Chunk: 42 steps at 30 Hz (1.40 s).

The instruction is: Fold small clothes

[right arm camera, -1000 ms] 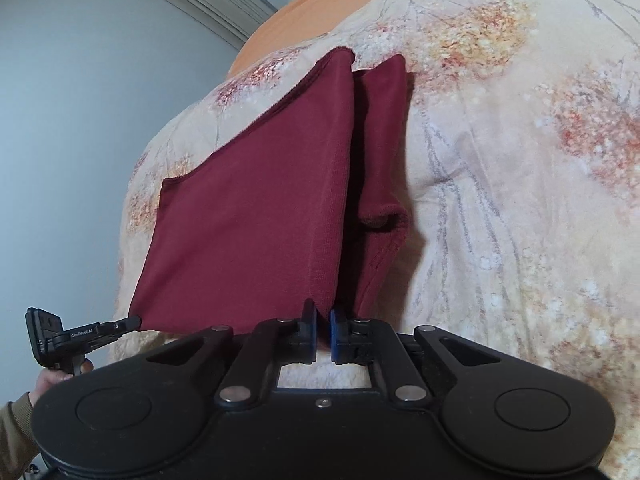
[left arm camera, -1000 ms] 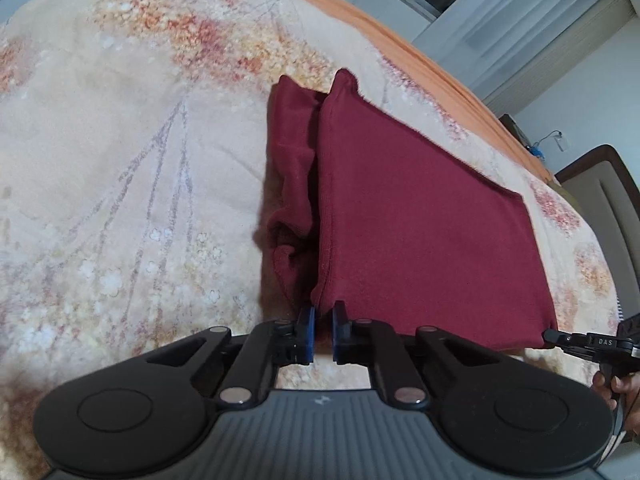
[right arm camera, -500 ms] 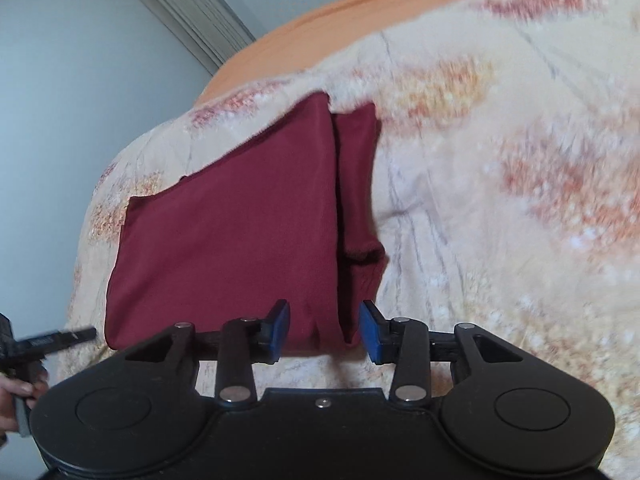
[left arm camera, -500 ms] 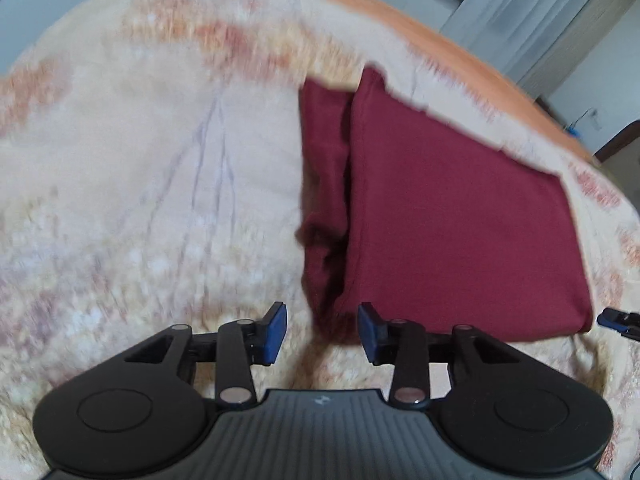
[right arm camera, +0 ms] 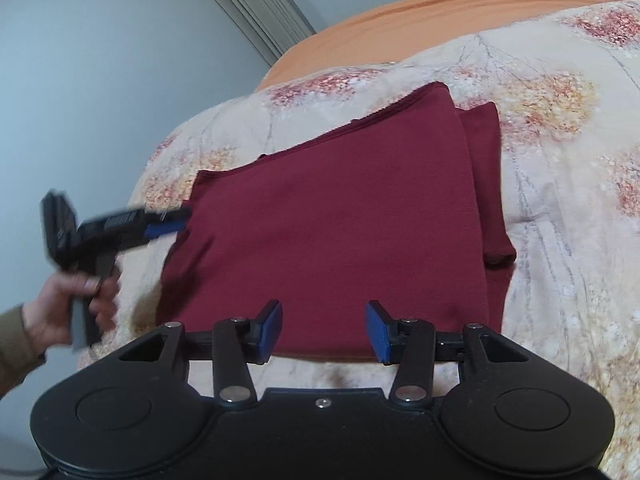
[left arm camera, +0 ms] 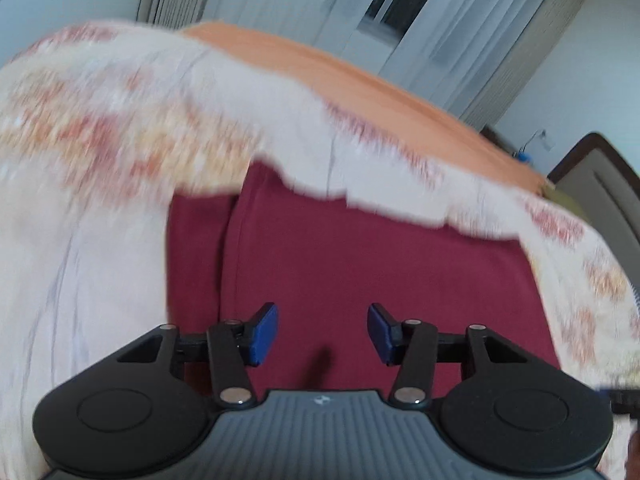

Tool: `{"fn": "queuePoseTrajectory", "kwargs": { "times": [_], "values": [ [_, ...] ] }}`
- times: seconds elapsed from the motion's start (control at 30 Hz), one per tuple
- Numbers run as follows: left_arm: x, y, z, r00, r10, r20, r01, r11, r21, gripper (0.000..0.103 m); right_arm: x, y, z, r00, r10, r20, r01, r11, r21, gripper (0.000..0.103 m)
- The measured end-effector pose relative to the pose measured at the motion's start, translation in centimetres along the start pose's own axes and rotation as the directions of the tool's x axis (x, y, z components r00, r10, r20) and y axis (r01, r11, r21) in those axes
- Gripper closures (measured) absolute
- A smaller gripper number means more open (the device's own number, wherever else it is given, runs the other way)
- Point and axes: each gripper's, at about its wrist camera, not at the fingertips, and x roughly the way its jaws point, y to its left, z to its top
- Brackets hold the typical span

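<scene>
Folded maroon garment [right arm camera: 332,232] flat on floral bedspread [right arm camera: 568,184], just beyond both grippers, left [left arm camera: 322,334] and right [right arm camera: 323,330], jaws opening, pinching nothing.

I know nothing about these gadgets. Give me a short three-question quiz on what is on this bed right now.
1. What colour is the folded garment?
2. True or false: the right gripper is clamped on the garment.
3. What lies under the garment: (a) a wooden table, (b) a floral bedspread, (c) a blue towel?

Key: 1. Dark red. 2. False; its jaws are opening, with no cloth between the pads. 3. (b).
</scene>
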Motion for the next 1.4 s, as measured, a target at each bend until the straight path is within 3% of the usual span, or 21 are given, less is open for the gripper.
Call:
{"fn": "queuePoseTrajectory", "kwargs": {
  "times": [0.13, 0.17, 0.2, 0.27, 0.33, 0.47, 0.6, 0.67, 0.7, 0.8, 0.9, 1.03, 1.13, 1.4],
  "values": [
    [3.9, 1.7, 5.0, 0.999, 0.036, 0.029, -0.035, 0.998, -0.049, 0.047, -1.8, 0.6, -1.0, 0.999, 0.016, 0.029, -0.016, 1.000, 0.007, 0.054],
    [5.2, 2.5, 6.0, 0.997, 0.071, 0.010, -0.070, 0.995, -0.067, 0.047, -2.0, 0.6, -1.0, 0.999, 0.014, 0.035, -0.015, 1.000, 0.008, 0.054],
    [6.1, 3.4, 6.5, 0.993, 0.119, -0.011, -0.120, 0.989, -0.082, 0.057, -2.1, 0.5, -0.9, 0.999, 0.009, 0.039, -0.009, 1.000, 0.009, 0.054],
    [6.2, 4.4, 7.2, 0.982, 0.187, -0.017, -0.188, 0.977, -0.104, 0.059, -1.8, 0.1, 0.0, 0.998, 0.000, 0.057, -0.001, 1.000, 0.006, 0.054],
    [4.4, 4.5, 7.2, 0.988, 0.148, 0.037, -0.142, 0.982, -0.120, 0.053, -0.6, -0.5, 2.2, 0.995, -0.010, 0.102, 0.011, 1.000, -0.011, 0.054],
    [-1.1, 3.6, 4.2, 0.994, 0.051, 0.093, -0.041, 0.993, -0.112, 0.037, 4.3, -3.1, 9.4, 0.980, -0.051, 0.191, 0.054, 0.999, -0.007, 0.053],
    [-6.4, 3.1, -1.8, 0.999, 0.028, 0.029, -0.024, 0.993, -0.114, 0.032, 9.1, -6.7, 15.2, 0.976, -0.106, 0.189, 0.094, 0.993, 0.073, 0.054],
    [-7.7, 3.1, -4.8, 0.999, 0.049, -0.021, -0.051, 0.992, -0.114, 0.032, 10.2, -7.1, 16.3, 0.968, -0.191, 0.163, 0.181, 0.980, 0.077, 0.056],
    [-8.2, 3.1, -6.2, 0.997, 0.066, -0.049, -0.071, 0.990, -0.124, 0.032, 10.0, -6.9, 16.3, 0.968, -0.189, 0.164, 0.177, 0.981, 0.082, 0.056],
    [-9.0, 3.8, -9.2, 0.988, 0.085, -0.132, -0.112, 0.971, -0.212, 0.030, 7.8, -4.9, 14.0, 0.986, -0.033, 0.165, 0.020, 0.996, 0.083, 0.046],
    [-9.6, 4.2, -11.2, 0.981, 0.086, -0.173, -0.131, 0.954, -0.271, 0.028, 5.2, -1.5, 9.5, 0.993, 0.051, 0.104, -0.055, 0.998, 0.041, 0.042],
    [-10.5, 3.9, -11.8, 0.973, 0.104, -0.206, -0.163, 0.941, -0.297, 0.026, 2.1, 2.6, 3.4, 0.997, 0.071, 0.009, -0.071, 0.997, 0.000, 0.038],
    [-11.7, 3.2, -11.4, 0.974, 0.108, -0.201, -0.165, 0.943, -0.289, 0.021, -0.5, 4.1, -0.1, 0.995, 0.093, -0.016, -0.093, 0.995, 0.049, 0.031],
    [-15.9, 0.2, -9.9, 0.978, 0.124, -0.166, -0.163, 0.954, -0.251, 0.015, -5.7, 7.6, -3.2, 0.993, 0.119, -0.024, -0.117, 0.989, 0.092, 0.021]
  ]
}}
